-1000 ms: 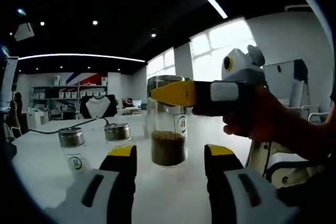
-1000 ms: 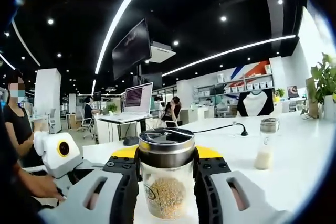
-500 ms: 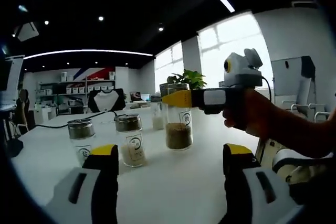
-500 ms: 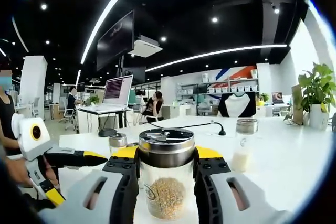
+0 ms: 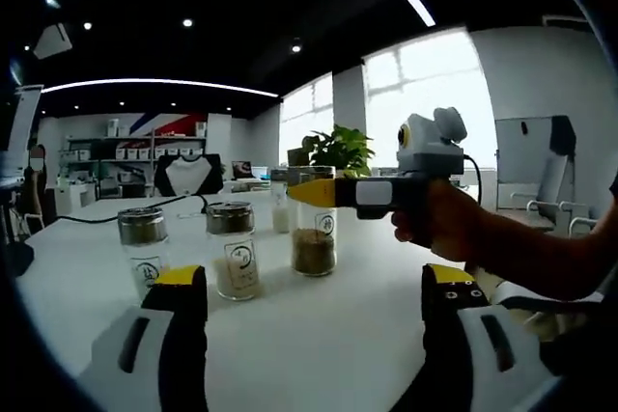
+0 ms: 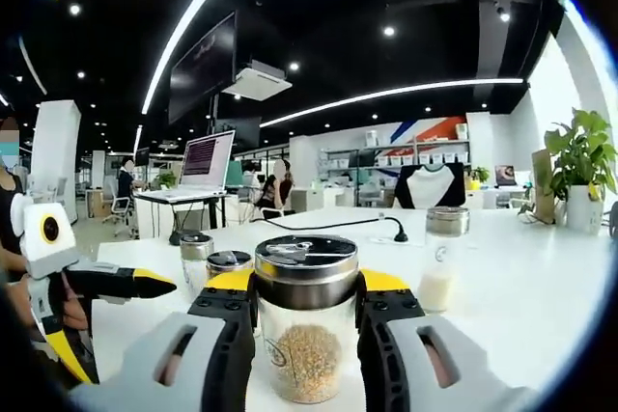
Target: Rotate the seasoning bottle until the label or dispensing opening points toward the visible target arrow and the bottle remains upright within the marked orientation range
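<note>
Upright, seasoning bottle [image 6: 305,330] pinched between right gripper [image 6: 305,308]; left gripper [image 5: 314,287] spread

White desk [image 5: 319,335] carries two short glass jars with metal lids [image 5: 143,246], [image 5: 233,248], side by side. Green leafy potted plant [image 6: 579,166] at desk's far edge. Black cable [image 6: 328,224] runs across desk. Open laptop [image 6: 201,163] on a further desk. Dark wall-hung monitor [image 6: 203,69] overhead
</note>
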A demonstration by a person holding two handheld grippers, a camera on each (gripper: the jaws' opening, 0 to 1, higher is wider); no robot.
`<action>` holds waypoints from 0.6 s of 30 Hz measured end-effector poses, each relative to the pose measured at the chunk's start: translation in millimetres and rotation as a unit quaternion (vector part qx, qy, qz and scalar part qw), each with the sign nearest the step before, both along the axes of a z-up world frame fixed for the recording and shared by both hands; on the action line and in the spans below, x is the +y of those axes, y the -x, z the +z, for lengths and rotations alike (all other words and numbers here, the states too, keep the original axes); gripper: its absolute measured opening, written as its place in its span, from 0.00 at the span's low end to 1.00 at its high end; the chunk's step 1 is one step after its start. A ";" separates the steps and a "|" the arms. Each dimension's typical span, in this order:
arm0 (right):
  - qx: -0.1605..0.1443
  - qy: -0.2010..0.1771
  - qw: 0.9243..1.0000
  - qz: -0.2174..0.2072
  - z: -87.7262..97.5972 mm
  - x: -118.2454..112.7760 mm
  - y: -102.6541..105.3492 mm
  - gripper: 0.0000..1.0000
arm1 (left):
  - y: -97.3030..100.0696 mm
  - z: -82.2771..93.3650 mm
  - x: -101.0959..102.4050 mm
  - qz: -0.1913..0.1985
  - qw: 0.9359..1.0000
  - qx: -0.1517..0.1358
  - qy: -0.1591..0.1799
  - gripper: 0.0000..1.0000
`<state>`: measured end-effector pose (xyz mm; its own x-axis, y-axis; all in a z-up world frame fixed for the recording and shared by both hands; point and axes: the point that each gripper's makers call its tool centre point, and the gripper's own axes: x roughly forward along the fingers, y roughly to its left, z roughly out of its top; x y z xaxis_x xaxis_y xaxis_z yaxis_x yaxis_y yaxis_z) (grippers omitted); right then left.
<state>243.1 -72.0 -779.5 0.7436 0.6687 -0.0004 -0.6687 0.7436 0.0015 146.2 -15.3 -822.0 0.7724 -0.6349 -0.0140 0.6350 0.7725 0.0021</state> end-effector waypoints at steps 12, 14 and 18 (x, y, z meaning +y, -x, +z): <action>-0.006 0.006 1.000 0.015 0.1 2.3 -1.9 0.38 | 1.8 5.3 3.1 0.004 1.000 -0.005 0.001 0.96; -0.007 0.006 1.000 0.018 -0.1 2.4 -2.5 0.38 | 1.5 6.3 5.8 0.005 1.000 -0.005 0.000 0.96; -0.008 0.007 1.000 0.019 -0.3 2.8 -2.0 0.39 | -0.4 12.1 16.4 0.013 1.000 -0.007 0.008 0.96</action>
